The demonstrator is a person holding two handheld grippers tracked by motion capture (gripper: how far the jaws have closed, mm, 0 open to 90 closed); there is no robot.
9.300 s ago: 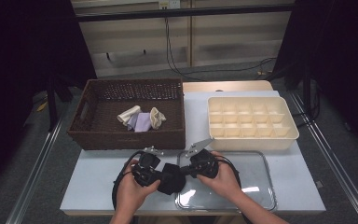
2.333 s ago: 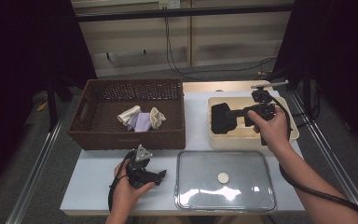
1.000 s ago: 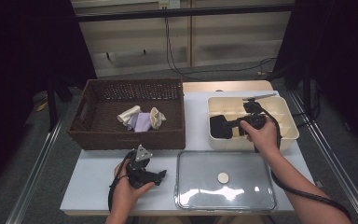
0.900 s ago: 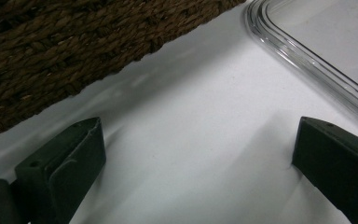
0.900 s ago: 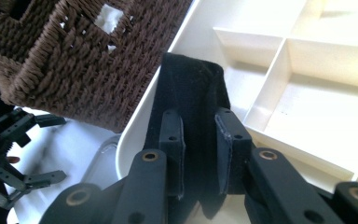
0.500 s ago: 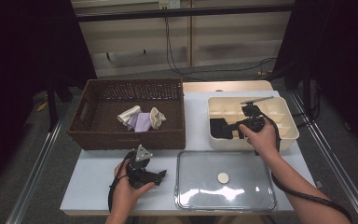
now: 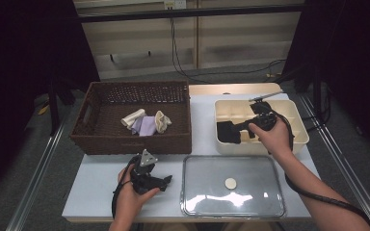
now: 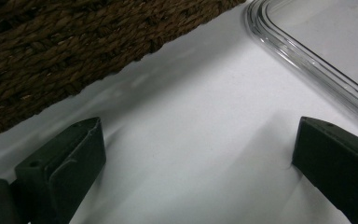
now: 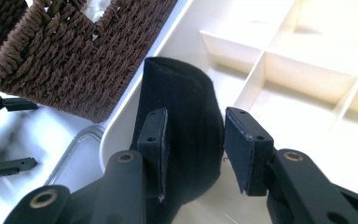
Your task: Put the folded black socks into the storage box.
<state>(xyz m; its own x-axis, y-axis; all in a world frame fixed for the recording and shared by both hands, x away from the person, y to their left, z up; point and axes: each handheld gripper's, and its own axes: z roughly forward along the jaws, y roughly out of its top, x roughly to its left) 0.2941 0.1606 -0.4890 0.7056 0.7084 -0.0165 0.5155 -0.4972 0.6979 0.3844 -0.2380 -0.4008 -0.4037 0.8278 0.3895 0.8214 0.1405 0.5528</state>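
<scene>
A black rolled cloth (image 7: 227, 132) (image 9: 182, 102) stands in the front left corner of the cream divided tray (image 7: 265, 148) (image 9: 307, 79). My right gripper (image 7: 238, 131) (image 9: 193, 149) straddles it. Its jaws have just been opening: one pad (image 9: 154, 140) still brushes the cloth while the other (image 9: 242, 149) stands a sliver off. My left gripper (image 7: 161, 182) (image 8: 196, 158) rests on the white table with its jaws wide open and only bare tabletop between them.
A brown wicker basket (image 7: 130, 142) (image 8: 51, 60) (image 9: 74, 60) at the back left holds three rolled cloths, two cream and one lilac (image 7: 147, 125). A clear lid (image 7: 250, 202) (image 8: 307, 51) with a white knob (image 7: 230, 183) lies at the front, right of the left gripper.
The right hand has lowered the black cloth from above the tray into its front left corner, and the jaws have parted around it. The left hand has stayed put.
</scene>
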